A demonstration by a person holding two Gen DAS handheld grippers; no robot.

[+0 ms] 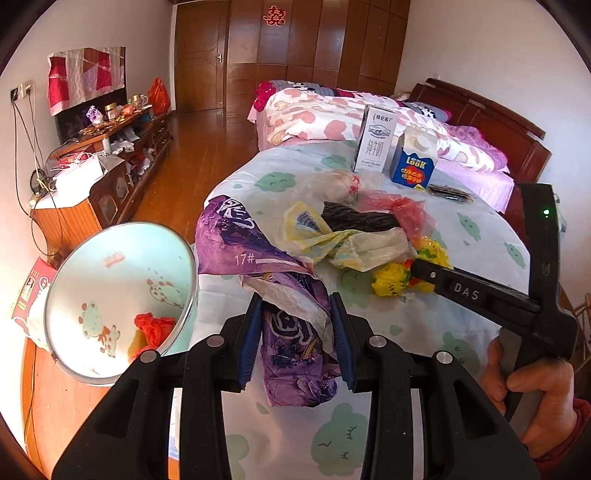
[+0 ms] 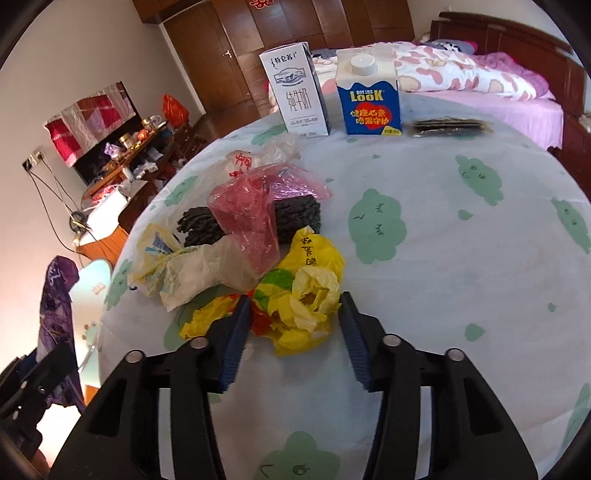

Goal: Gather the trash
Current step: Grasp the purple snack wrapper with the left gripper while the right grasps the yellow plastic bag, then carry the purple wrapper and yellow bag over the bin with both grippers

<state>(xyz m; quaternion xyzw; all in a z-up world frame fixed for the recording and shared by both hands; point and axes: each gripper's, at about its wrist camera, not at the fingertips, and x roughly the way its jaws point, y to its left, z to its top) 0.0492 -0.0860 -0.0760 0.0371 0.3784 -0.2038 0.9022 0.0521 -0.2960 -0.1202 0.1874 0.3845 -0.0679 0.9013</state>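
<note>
Left gripper (image 1: 295, 332): clamped on the purple plastic bag (image 1: 291, 347), lifted beside the bin (image 1: 122, 299); needs carrying over the rim, then release.
Right gripper (image 2: 295, 332): jaws apart, straddling the yellow bag (image 2: 310, 299) on the table (image 2: 461, 258), not yet pinched.
Beyond: more bags, two cartons.

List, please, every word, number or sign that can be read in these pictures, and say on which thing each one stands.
"LOOK": blue carton; its red-panel characters are too blurred.
"纯牛奶": white carton; top line and small print unreadable.
"17#": purple bag in the left gripper.
"DAS": right gripper.
Red "囍" sign: wardrobe.
Characters on the yellow bag and the clear bag: unreadable.
</note>
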